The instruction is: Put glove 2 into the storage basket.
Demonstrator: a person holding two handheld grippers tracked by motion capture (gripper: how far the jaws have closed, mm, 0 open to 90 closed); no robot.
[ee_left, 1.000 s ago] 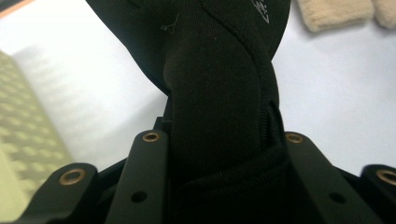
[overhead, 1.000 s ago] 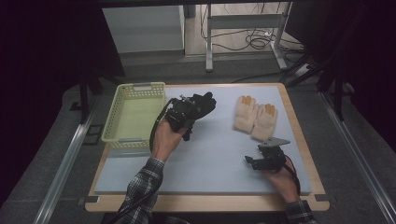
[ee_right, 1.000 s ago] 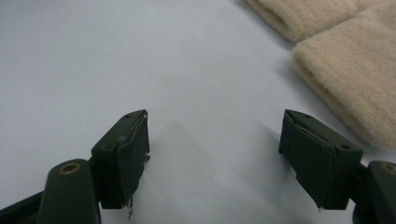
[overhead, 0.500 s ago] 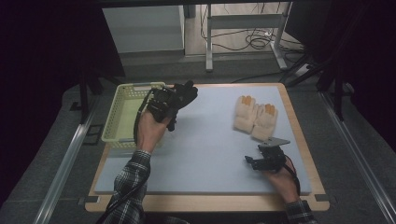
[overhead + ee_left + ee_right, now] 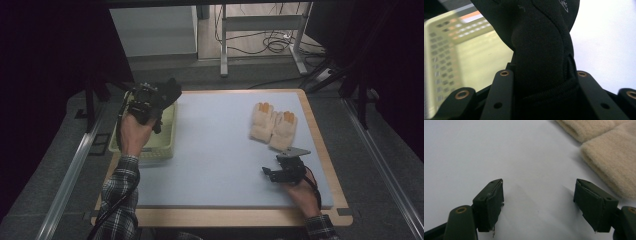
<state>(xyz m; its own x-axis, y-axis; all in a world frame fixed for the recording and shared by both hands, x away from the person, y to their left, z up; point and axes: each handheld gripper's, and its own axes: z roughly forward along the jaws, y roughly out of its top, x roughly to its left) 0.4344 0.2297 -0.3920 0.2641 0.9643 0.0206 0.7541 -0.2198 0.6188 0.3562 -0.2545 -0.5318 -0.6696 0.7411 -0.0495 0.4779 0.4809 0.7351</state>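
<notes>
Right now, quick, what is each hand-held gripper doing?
Left hand-held gripper: closed on a black glove, over the basket.
Right hand-held gripper: open, holding nothing.

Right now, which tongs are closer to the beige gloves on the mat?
Right. The right tongs rest open on the mat just below the beige gloves, near their cuffs. The left tongs are across the table over the yellow basket, clamped on a black glove.
</notes>
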